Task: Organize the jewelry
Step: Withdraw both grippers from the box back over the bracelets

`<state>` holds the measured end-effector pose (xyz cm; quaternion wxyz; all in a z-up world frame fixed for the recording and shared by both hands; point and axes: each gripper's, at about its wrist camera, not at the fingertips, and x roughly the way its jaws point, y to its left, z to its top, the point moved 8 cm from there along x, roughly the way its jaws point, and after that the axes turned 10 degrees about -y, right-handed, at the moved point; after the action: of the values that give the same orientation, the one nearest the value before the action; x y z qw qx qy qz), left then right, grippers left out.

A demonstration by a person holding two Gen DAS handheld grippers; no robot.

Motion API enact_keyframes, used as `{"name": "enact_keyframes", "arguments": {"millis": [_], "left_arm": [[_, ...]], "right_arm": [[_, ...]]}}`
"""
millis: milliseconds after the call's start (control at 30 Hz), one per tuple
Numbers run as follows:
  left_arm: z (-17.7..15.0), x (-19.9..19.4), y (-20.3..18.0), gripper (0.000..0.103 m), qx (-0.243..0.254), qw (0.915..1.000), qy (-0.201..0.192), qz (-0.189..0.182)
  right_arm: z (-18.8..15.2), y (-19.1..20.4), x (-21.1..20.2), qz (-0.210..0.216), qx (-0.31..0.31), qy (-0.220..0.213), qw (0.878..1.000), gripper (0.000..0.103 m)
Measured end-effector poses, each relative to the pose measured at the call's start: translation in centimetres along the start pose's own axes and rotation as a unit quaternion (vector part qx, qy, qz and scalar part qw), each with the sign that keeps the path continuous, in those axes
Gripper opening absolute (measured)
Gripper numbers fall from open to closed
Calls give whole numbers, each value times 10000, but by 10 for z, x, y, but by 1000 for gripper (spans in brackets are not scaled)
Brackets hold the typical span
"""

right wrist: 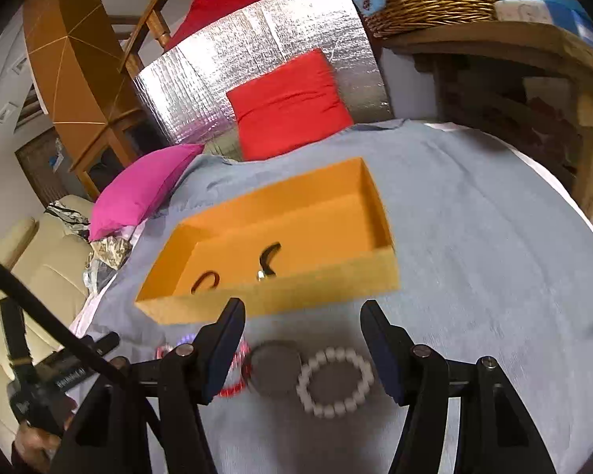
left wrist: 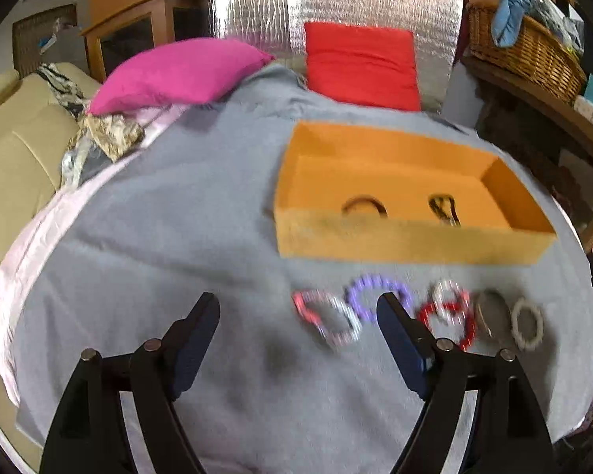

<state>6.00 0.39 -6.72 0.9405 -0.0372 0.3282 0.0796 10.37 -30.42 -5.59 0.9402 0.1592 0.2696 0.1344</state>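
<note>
Bracelets lie in a row on the grey blanket (left wrist: pixel 158 237) before the orange box (left wrist: pixel 395 237), which holds two dark pieces. Both grippers, left (left wrist: pixel 298 312) and right (right wrist: pixel 302 324), hover with jaws wide, empty.

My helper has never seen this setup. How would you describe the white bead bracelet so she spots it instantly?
Find the open orange box on the grey blanket. A row of bracelets lies on the blanket along the box's near side. The white bead bracelet is at the row's right end, beside a dark grey ring; it is the only all-white one.
</note>
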Motion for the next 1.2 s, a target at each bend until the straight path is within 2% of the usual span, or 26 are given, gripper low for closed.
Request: {"name": "enact_keyframes", "arguments": {"millis": [267, 633, 1200], "left_arm": [[-7, -3, -19, 82, 459, 9989, -104, 19], [-10, 14, -19, 82, 680, 9976, 64, 143], [-11, 19, -23, 82, 697, 9975, 130, 36]], "right_arm": [[-28, 7, -15, -59, -420, 293, 9987, 65], [-53, 3, 27, -228, -333, 905, 9951, 65], [-60, -3, 41, -396, -277, 1063, 9932, 65]]}}
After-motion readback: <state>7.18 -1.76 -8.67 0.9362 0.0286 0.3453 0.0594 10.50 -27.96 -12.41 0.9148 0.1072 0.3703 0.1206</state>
